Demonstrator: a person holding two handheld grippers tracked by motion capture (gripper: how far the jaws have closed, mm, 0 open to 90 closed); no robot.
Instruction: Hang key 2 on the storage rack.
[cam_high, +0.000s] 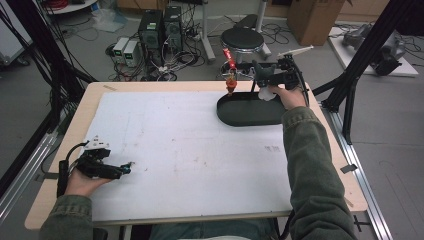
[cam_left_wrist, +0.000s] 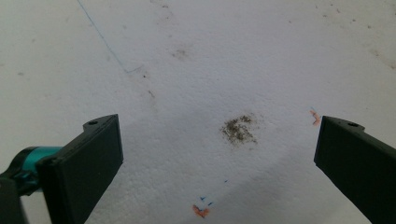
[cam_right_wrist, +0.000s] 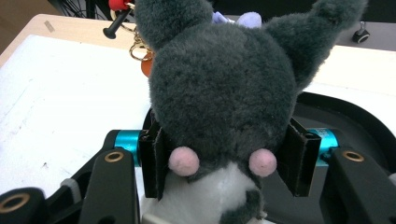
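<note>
A dark grey plush toy (cam_right_wrist: 224, 84) with two ears, pink cheeks and a white body sits between the jaws of my right gripper (cam_right_wrist: 224, 158), which is shut on its sides. In the high view the right gripper (cam_high: 259, 75) holds the plush (cam_high: 267, 91) above the far rim of a black oval tray (cam_high: 240, 117). A red and orange keychain (cam_high: 230, 80) hangs from the toy's left end. My left gripper (cam_high: 127, 168) rests at the near left of the white board, open, with bare board between its jaws (cam_left_wrist: 219, 149).
The white foam board (cam_high: 190, 150) covers most of the wooden table (cam_high: 85, 107). Beyond the far edge stand a black stool (cam_high: 242, 39), computer towers (cam_high: 160, 27) and a cardboard box (cam_high: 312, 17). Black frame struts (cam_high: 372, 47) rise at the right.
</note>
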